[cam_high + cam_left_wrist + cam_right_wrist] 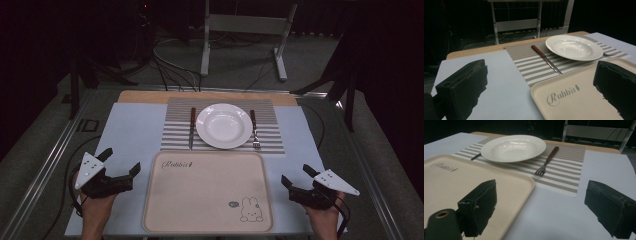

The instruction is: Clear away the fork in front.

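High view shows a beige tray (207,192) at 6 o'clock on the table (132,130), printed "Rabbit" (176,164) with a bunny drawing (251,210). At 12 o'clock, a white plate (224,125) sits on a striped placemat (220,145) between knife (192,127) and fork (255,130). Left gripper (121,162) and right gripper (296,175) flank the tray, jaws spread apart and empty.

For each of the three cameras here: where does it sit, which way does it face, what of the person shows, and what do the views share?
High view: above the person's side, looking forward and down on the tray; both hands, left gripper and right gripper show.
Left gripper view: low at the tray's left, facing the knife and plate; its own open jaws show.
Right gripper view: low at the tray's right, facing the fork; own open jaws show.
Shared: plate, tray, striped placemat.
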`<state>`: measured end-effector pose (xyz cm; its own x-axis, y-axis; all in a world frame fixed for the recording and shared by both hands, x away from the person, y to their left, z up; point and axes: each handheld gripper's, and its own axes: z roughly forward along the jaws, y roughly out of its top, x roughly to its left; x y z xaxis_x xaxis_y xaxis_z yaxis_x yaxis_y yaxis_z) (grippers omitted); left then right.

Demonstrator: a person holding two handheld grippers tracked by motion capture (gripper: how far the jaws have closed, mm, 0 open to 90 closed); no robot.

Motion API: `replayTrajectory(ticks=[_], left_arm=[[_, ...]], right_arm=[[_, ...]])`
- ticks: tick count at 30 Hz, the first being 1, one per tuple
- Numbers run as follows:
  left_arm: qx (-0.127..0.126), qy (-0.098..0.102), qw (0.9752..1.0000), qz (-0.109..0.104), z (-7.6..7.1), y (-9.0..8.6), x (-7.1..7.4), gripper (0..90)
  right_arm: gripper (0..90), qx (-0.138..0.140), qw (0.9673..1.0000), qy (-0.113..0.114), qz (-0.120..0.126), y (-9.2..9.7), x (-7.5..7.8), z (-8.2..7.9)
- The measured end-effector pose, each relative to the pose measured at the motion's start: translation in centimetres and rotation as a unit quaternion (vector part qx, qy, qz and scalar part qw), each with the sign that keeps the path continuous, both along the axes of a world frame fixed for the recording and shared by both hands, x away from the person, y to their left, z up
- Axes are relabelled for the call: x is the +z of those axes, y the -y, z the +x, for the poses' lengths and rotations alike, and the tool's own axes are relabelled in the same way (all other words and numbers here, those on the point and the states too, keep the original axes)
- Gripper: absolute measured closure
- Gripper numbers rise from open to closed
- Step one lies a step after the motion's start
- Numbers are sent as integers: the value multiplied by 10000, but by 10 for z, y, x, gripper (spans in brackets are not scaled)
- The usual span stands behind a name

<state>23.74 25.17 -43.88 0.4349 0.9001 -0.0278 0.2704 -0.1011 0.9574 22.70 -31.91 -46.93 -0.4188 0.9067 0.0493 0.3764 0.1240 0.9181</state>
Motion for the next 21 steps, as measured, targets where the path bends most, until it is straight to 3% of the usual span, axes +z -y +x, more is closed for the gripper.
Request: replayTrajectory(ticks=[9,16,21], left_arm=[[309,-39,9995,51,-1,-4,-1,0],[357,-71,9993,124,-1,-4,-2,0],[371,-84,9992,150,0,-2,-3,0]], right_arm=[[109,-83,9999,-73,34,2,-2,0],[109,-216,9998,-20,41,6,0,-2],[108,-224,9997,-110,56,6,2,-2]])
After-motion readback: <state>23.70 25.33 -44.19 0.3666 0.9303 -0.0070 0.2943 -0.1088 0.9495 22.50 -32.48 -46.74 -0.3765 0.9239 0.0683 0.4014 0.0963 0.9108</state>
